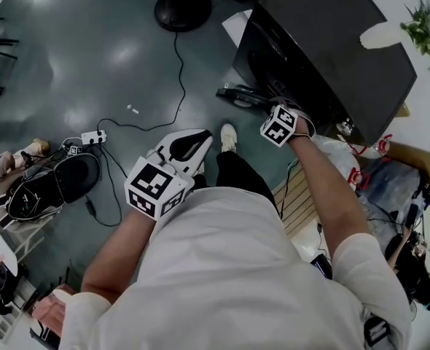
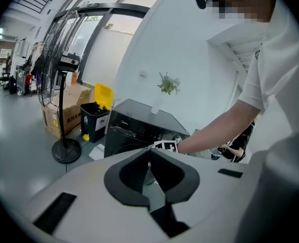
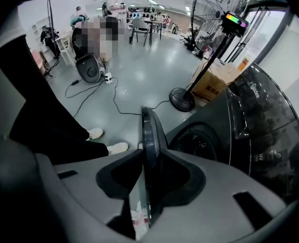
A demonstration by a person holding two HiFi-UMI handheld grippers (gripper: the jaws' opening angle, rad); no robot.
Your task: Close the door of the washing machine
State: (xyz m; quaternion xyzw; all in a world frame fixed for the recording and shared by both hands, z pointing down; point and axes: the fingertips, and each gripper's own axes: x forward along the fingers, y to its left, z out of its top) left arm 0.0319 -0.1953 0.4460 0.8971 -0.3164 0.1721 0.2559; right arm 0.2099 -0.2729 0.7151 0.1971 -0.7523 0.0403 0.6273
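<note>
On the grey floor at the left of the head view, a white power strip (image 1: pixel 93 136) lies with a black cable (image 1: pixel 177 86) running up towards the round base of a standing fan (image 1: pixel 182 9). Just right of the strip, the left gripper (image 1: pixel 200 138) hangs in front of the person's white shirt, well apart from the black washing machine (image 1: pixel 331 42). In the left gripper view its jaws are clenched tip to tip with nothing between them, and they point across the room at the machine. Beyond them in that view, from left to right, stand the fan, a cardboard box (image 2: pixel 52 116), a black bin (image 2: pixel 95 118) with a yellow lid, and the washing machine with a green plant (image 2: pixel 168 84) rising above its top.

Further right in the head view, the door (image 1: pixel 238 94) stands swung out from the machine's front, not yet closed. The right gripper (image 1: pixel 272 108) points steeply down onto it. In the right gripper view the door (image 3: pixel 149 130) runs edge-on between the jaws, which grasp its dark rim from both sides. To the right of the door, the round drum opening (image 3: pixel 200 143) shows uncovered in the machine's front.
</note>
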